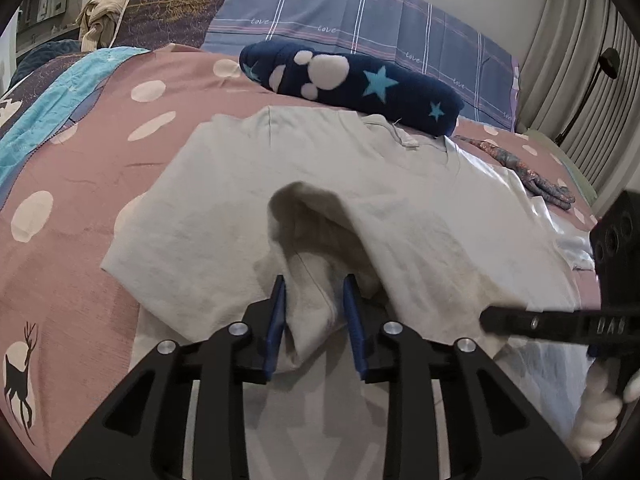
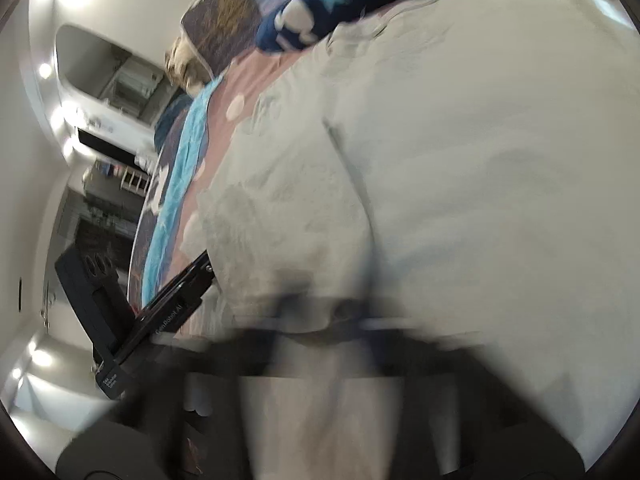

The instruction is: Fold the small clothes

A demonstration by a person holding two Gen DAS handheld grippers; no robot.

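Observation:
A pale grey T-shirt [image 1: 400,208] lies spread on the pink dotted bedcover [image 1: 80,184]. A raised fold of it [image 1: 312,300] stands between the blue pads [image 1: 279,312] of my left gripper [image 1: 314,304]. The jaws stand apart and the cloth sits loosely between them. My right gripper [image 1: 490,317] comes in from the right, its slim tip lying on the shirt and looking shut. In the right wrist view the shirt [image 2: 480,160] fills the frame. The right gripper [image 2: 320,314] is badly blurred there, so any cloth in it is hidden. The left gripper [image 2: 196,276] shows at the shirt's left edge.
A rolled navy fleece with stars and paw prints [image 1: 352,80] lies just beyond the shirt, before a plaid pillow [image 1: 360,12]. A patterned dark piece [image 1: 532,176] lies at the right. A turquoise quilt [image 1: 48,108] runs along the left. A white-gloved hand [image 1: 596,412] holds the right gripper.

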